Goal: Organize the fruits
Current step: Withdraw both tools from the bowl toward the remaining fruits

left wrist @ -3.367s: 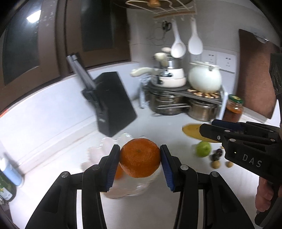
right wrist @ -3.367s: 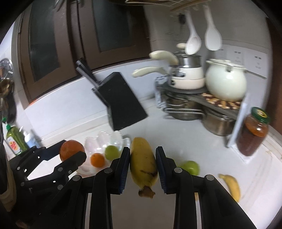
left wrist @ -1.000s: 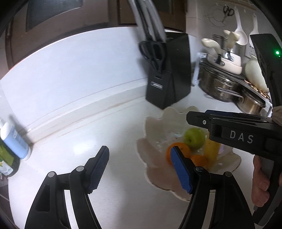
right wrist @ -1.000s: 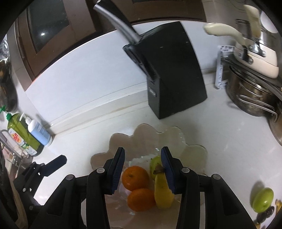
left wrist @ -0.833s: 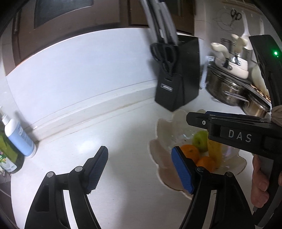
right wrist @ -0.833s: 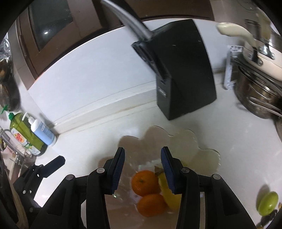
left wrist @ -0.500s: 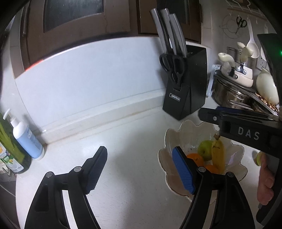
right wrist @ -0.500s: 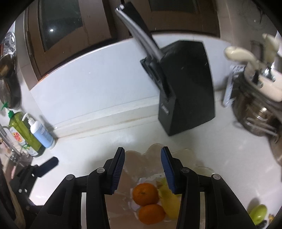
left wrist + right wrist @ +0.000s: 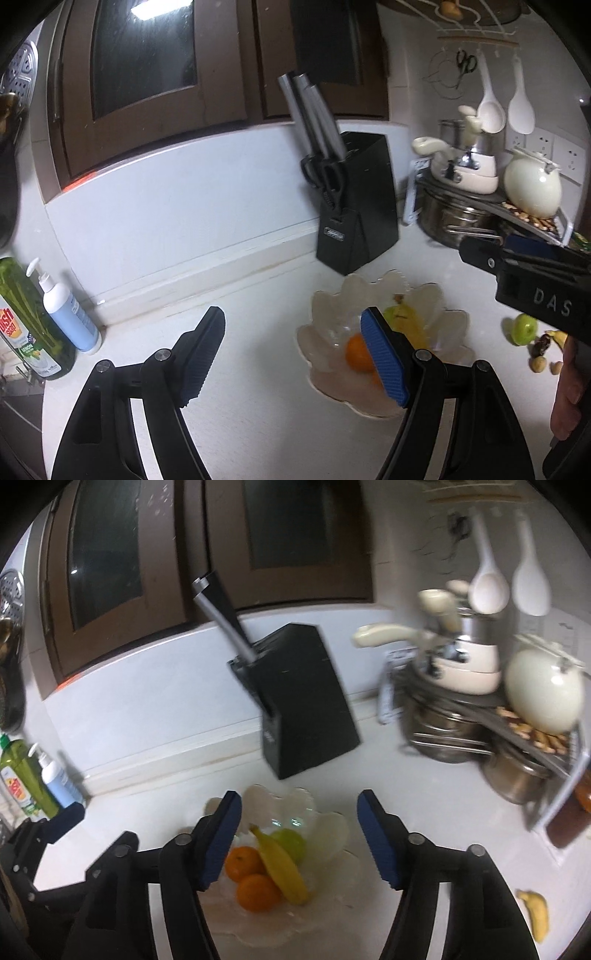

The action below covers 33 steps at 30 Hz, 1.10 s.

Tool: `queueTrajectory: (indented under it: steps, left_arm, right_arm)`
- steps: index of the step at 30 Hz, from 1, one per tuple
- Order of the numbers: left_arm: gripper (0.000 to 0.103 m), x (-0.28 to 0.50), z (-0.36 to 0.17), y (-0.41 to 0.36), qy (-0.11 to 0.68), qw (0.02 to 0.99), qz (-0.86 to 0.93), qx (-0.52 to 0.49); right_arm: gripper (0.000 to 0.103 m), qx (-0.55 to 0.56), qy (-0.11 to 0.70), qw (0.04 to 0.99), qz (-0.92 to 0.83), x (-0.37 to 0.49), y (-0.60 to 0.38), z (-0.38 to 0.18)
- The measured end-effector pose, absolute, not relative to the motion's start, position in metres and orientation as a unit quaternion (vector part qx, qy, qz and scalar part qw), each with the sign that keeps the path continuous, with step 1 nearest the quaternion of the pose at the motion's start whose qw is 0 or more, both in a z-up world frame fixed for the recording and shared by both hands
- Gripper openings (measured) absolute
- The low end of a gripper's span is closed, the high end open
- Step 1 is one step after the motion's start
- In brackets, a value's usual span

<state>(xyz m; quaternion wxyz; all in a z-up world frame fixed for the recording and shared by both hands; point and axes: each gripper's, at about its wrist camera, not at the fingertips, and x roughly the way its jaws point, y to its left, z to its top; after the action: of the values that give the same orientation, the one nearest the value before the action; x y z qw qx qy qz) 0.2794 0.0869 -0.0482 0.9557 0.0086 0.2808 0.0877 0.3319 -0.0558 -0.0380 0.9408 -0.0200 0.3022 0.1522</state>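
Observation:
A scalloped white glass bowl (image 9: 332,834) on the counter holds two oranges (image 9: 243,862), a banana (image 9: 280,867) and a green fruit (image 9: 290,840). My right gripper (image 9: 299,838) hovers above it, its jaws opening, nothing gripped. In the left wrist view the same bowl (image 9: 325,332) lies behind the right finger of my left gripper (image 9: 295,354), which is open and empty, up and to the left of the bowl. A green fruit (image 9: 524,328), dark dates (image 9: 541,343), small nuts and a second banana (image 9: 535,914) lie loose on the counter to the right.
A black knife block (image 9: 354,221) stands behind the bowl. Stacked pots, a white kettle (image 9: 532,184) and a jar crowd the right back corner. Soap bottles (image 9: 59,314) stand at the left. A person's hand (image 9: 569,391) holds the right gripper's handle.
My right gripper left the banana in the bowl, rose and pulled back, and its jaws spread wide. My left gripper also lifted and drew back, staying open.

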Motion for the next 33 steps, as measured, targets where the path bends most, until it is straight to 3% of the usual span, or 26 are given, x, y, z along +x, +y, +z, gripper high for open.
queueTrajectory:
  steps: [6, 12, 17, 33]
  left_arm:
    - [0.077, 0.271, -0.038, 0.062, 0.266, 0.962, 0.061, 0.026]
    - [0.095, 0.261, -0.024, 0.028, 0.235, 0.971, 0.033, 0.043]
    - [0.099, 0.254, -0.015, -0.009, 0.214, 0.975, -0.001, 0.059]
    - [0.099, 0.233, -0.012, -0.101, 0.195, 0.972, -0.112, 0.073]
  right_arm:
    - [0.079, -0.013, 0.297, 0.949, 0.104, 0.308, -0.087, -0.035]
    - [0.086, -0.004, 0.292, 0.955, 0.056, 0.285, -0.123, -0.027]
    - [0.097, 0.013, 0.282, 0.959, 0.018, 0.265, -0.160, -0.019]
    - [0.097, 0.043, 0.248, 0.959, -0.130, 0.194, -0.260, -0.005]
